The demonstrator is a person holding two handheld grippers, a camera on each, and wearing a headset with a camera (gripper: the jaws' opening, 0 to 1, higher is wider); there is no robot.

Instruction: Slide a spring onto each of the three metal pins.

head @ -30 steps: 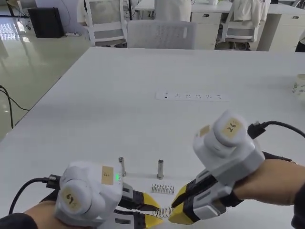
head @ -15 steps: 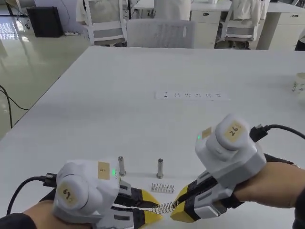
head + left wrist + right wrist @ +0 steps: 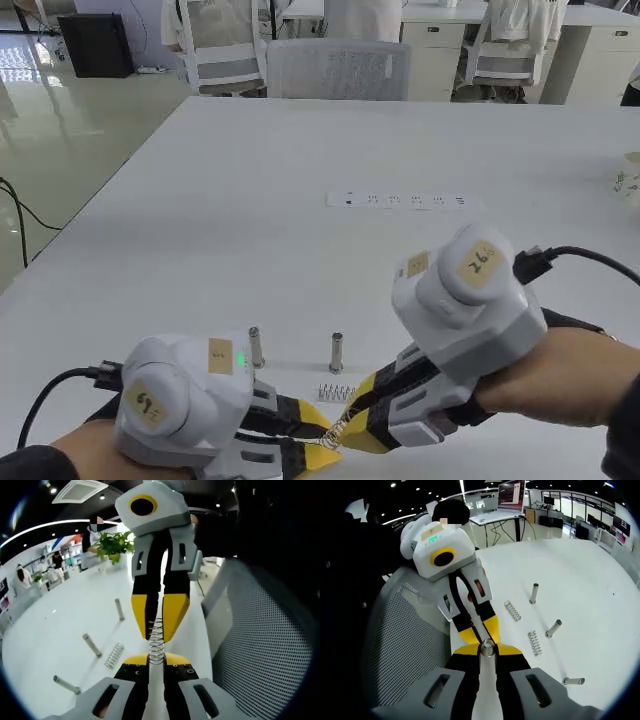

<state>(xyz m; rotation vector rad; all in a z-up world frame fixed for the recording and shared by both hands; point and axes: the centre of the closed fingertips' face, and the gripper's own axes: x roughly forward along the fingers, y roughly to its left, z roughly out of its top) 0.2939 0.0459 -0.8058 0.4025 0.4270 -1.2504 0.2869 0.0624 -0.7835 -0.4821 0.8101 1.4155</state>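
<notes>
1. The spring [image 3: 335,431] was up in the air at the near edge of the surface [image 3: 300,230], between the two grippers.
2. The left gripper [image 3: 322,445] had its fingers [image 3: 177,659] closed on the left end of the spring. The right gripper [image 3: 352,418] had its fingers [image 3: 465,650] closed on the right end. So both grippers held the one spring.
3. The spring's long side ran from left to right, from one gripper to the other. It lay almost flat, with the right end a little higher.
4. The left pin [image 3: 256,347] and the middle pin [image 3: 337,352] stood straight up, just on the far side of the spring. The right pin [image 3: 574,681] was close by the right gripper. I could not tell if it stood straight. All three pins looked bare.
5. A loose spring [image 3: 335,392] lay flat between the middle pin and the grippers. A second loose spring [image 3: 512,610] lay more to the left.
6. The pins pointed up, but the held spring pointed sideways. I think that was the thing to fix next. One gripper would have to let go, and the other would have to tip the spring so an open end faced down.
7. The middle pin looked nearest to the spring. The right gripper seemed a bit closer to it than the left one.
</notes>
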